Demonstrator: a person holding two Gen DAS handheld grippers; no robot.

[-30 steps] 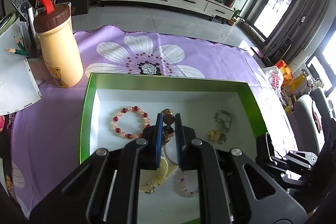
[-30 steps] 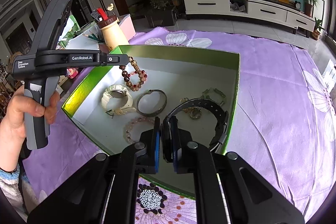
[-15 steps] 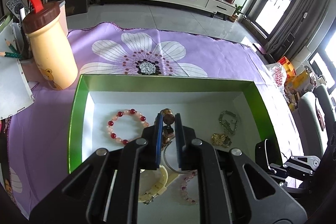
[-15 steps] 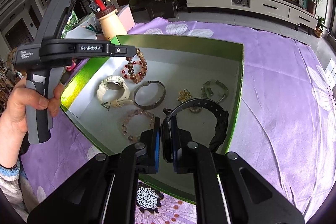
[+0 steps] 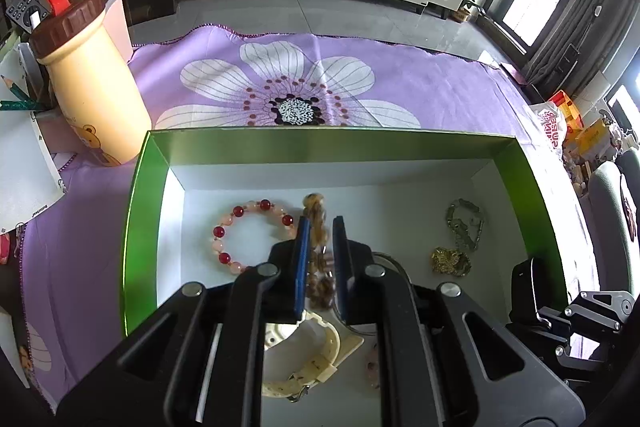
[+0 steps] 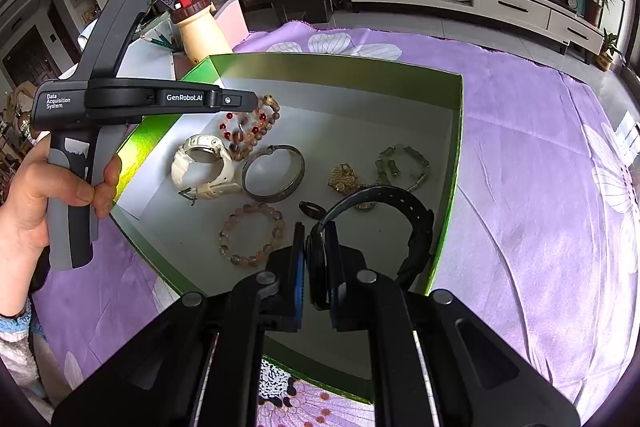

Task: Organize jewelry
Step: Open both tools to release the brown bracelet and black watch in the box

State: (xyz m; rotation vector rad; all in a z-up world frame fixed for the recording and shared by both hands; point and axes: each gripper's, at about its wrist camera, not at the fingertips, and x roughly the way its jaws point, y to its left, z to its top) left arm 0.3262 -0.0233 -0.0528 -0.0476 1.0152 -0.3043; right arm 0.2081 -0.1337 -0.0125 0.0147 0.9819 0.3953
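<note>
Left gripper [image 5: 319, 227] clenched on brown bead bracelet [image 5: 316, 211], now lower over box [image 5: 136, 227], frame centre; right gripper [image 6: 315, 231] grasping black watch [image 6: 384, 203]; placement seemingly imminent.

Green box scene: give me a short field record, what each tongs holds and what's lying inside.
container: green box, open, on purple floral cloth
left tongs: shut on brown bead bracelet, held over the box
right tongs: shut on black watch, at the box's near right side
lying in box: white watch, metal bangle, pink bead bracelet, red-and-pink bead bracelet, gold piece, pale green bracelet
outside box: cream bottle, brown lid
</note>
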